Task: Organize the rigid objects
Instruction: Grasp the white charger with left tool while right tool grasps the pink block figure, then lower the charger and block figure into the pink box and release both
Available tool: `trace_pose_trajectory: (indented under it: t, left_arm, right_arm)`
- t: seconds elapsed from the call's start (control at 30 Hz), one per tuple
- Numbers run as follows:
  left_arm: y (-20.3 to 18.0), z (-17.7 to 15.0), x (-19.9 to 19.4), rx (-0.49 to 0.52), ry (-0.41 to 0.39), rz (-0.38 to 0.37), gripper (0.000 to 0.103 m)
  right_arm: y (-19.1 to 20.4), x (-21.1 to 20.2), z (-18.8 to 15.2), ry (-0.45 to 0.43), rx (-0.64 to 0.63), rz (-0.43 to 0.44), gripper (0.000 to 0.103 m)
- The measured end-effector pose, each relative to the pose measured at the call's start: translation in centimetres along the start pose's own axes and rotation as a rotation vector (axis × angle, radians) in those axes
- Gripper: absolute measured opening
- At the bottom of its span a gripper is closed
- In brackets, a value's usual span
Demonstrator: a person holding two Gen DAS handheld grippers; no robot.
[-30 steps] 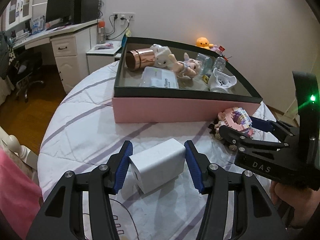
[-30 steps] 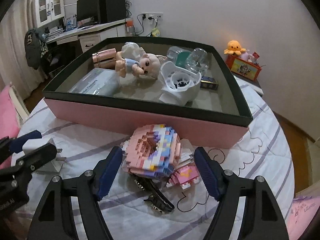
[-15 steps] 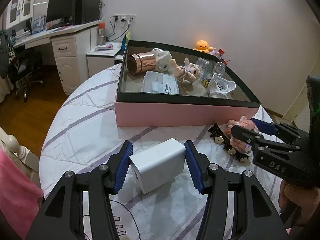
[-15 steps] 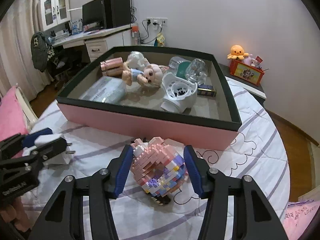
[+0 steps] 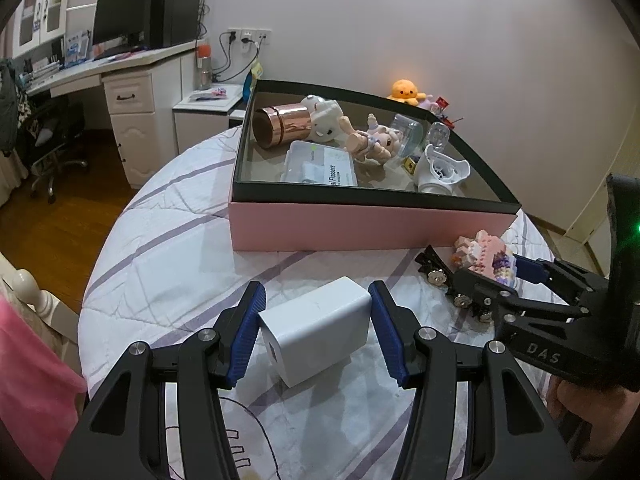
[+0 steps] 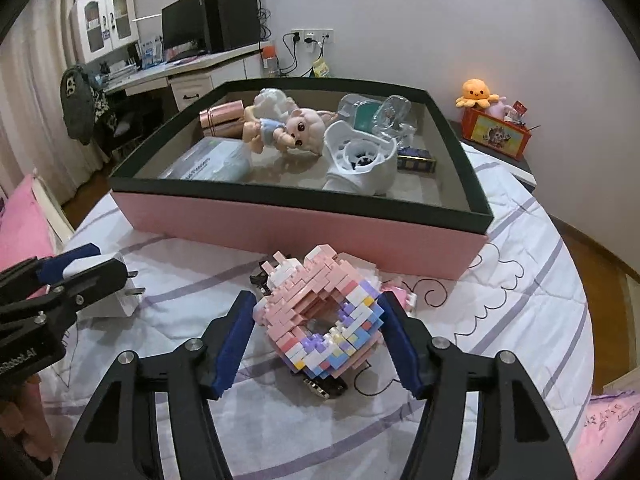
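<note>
Between left gripper [image 5: 316, 338] fingers, white charger [image 5: 316, 338], pads touching

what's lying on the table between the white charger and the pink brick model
Black hair clips lie on the cloth between the white charger and the pink brick model, seen from the left wrist.

Both cameras ride low on the grippers, close over the near edge of the round table [image 5: 168, 216], tilted down and facing across it to the pink box [image 5: 360, 224] and the far wall. The left wrist view sits nearer the table's left edge, the right wrist view nearer its right. Each catches the other gripper at its side margin: the right gripper [image 5: 496, 276] and the left gripper [image 6: 86, 262]. Both share the box, the striped cloth and the desk [image 6: 180, 68] beyond.
</note>
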State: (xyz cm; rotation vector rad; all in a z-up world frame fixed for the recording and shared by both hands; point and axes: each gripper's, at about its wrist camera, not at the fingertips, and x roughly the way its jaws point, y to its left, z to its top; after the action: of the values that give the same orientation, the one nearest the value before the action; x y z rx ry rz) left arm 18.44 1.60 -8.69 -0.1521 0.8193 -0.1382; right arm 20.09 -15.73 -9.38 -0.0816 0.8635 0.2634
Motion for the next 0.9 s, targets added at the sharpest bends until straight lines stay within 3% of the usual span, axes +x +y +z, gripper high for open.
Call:
trace_pose_trajectory:
  t: [0.4,0.73,0.9]
  left_arm:
    - [-0.6,1.9,-1.2,0.025,-0.055,0.000,0.054]
    - [-1.4,8.3,-2.1,0.059,-0.186,0.007,0.054]
    - [-1.9,11.8,-0.7,0.063,-0.210,0.006,0.054]
  right_arm:
    - [-0.8,-3.1,2.3,-0.087,0.027,0.053,0.064]
    - [-2.8,-4.3,7.9,-0.188,0.033,0.062,0.064]
    - [-3.6,-3.3,11.0,-0.209,0.037,0.072,0.064]
